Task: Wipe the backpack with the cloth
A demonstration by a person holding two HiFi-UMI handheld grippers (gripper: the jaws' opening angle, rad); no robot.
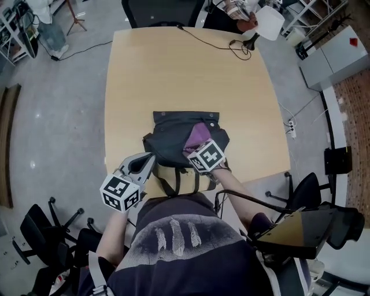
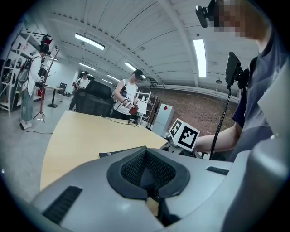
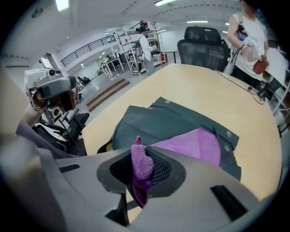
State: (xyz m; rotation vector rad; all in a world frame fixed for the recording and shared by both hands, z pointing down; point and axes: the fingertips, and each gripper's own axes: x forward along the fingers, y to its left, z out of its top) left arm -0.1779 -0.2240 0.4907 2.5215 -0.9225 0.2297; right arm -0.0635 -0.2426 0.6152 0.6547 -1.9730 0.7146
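A dark grey-green backpack lies flat near the front edge of the tan table. A purple cloth rests on its right half. My right gripper is shut on a fold of that cloth, and in the right gripper view the purple cloth trails from between the pads onto the backpack. My left gripper sits at the backpack's near left corner. In the left gripper view its jaws stand closed with dark backpack fabric pinched between them. The right gripper's marker cube shows just beyond.
A black cable and a white object lie at the table's far right. An office chair stands at the far end, more chairs at my sides. People stand beyond the table.
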